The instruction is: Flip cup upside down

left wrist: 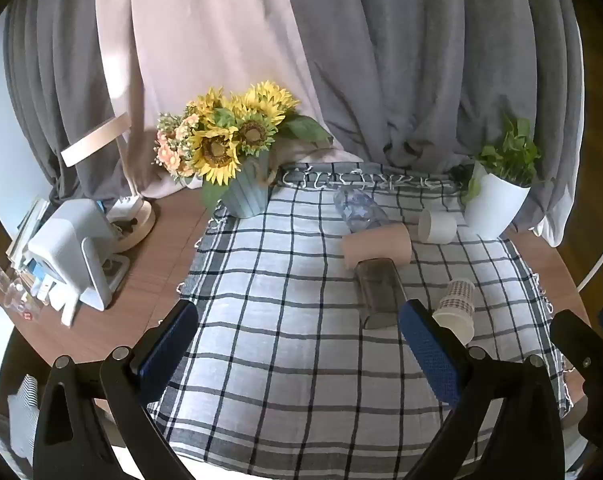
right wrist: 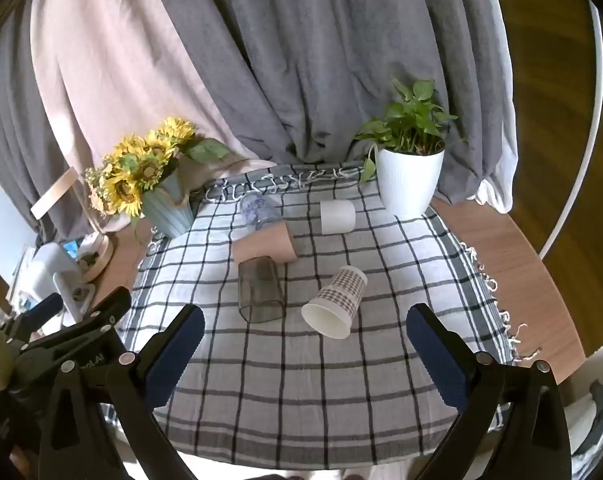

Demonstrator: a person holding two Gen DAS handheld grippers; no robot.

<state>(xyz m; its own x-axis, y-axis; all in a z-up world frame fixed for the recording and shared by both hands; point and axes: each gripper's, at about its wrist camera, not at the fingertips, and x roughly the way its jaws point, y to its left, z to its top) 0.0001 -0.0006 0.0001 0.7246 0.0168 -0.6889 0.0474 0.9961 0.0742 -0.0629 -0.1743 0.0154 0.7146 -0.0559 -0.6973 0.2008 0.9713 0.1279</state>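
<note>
Jaws of both the left gripper (left wrist: pixel 299 354) and right gripper (right wrist: pixel 305 354) gape empty above the checked cloth (right wrist: pixel 301 380). Ahead, the paper cup (right wrist: pixel 335 306) lies sideways beside a dark tumbler (right wrist: pixel 260 292). Only the left view shows the white speaker (left wrist: pixel 71 244).

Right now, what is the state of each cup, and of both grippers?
checked paper cup: on its side, mouth toward camera
dark clear cup: on its side
pink cup: on its side
white cup: on its side
clear bottle: lying down
left gripper: open, empty
right gripper: open, empty
</note>
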